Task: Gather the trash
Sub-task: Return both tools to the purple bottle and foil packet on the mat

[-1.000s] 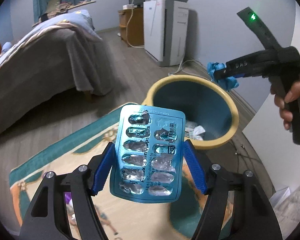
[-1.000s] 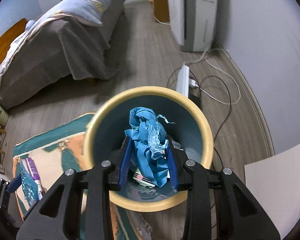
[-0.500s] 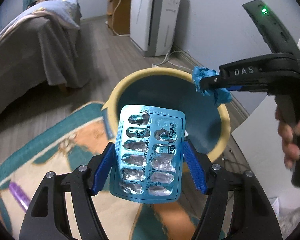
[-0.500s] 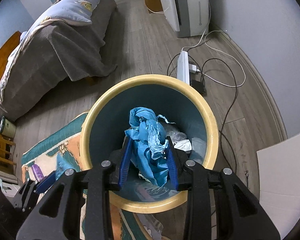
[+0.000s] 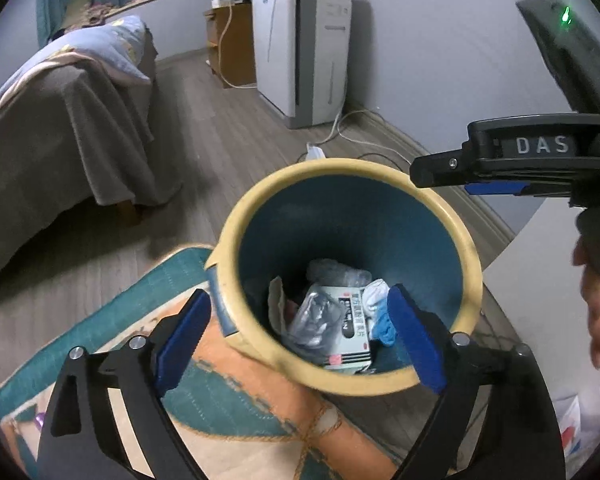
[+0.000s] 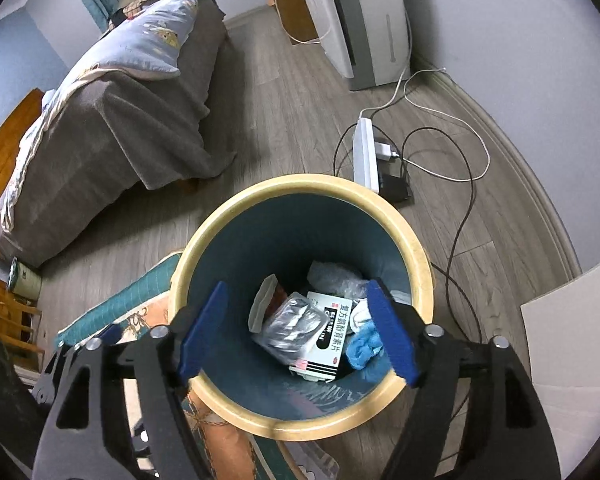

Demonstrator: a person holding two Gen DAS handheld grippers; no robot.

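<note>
Over the bin (image 6: 300, 192) — both hand-held grippers, left (image 5: 300, 340) and right (image 6: 296, 336), just spread, empty — trash (image 6: 308, 332) inside

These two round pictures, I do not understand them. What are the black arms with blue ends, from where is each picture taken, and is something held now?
The black arms are two hand-held grippers, each with two fingers and blue pads; a person squeezes a handle to work them. No robot is here. Each gripper carries a wide-angle camera looking along its fingers, which makes the pictures round.

One picture looks from the left gripper; in it you also see the right gripper from the side, with the person's hand. The other looks from the right gripper.

Both hang over a yellow-rimmed bin standing on the wooden floor at the edge of a rug. Both jaws have just been opening and hold nothing. In the bin lie a silver blister pack, a medicine box and a blue wad.
</note>
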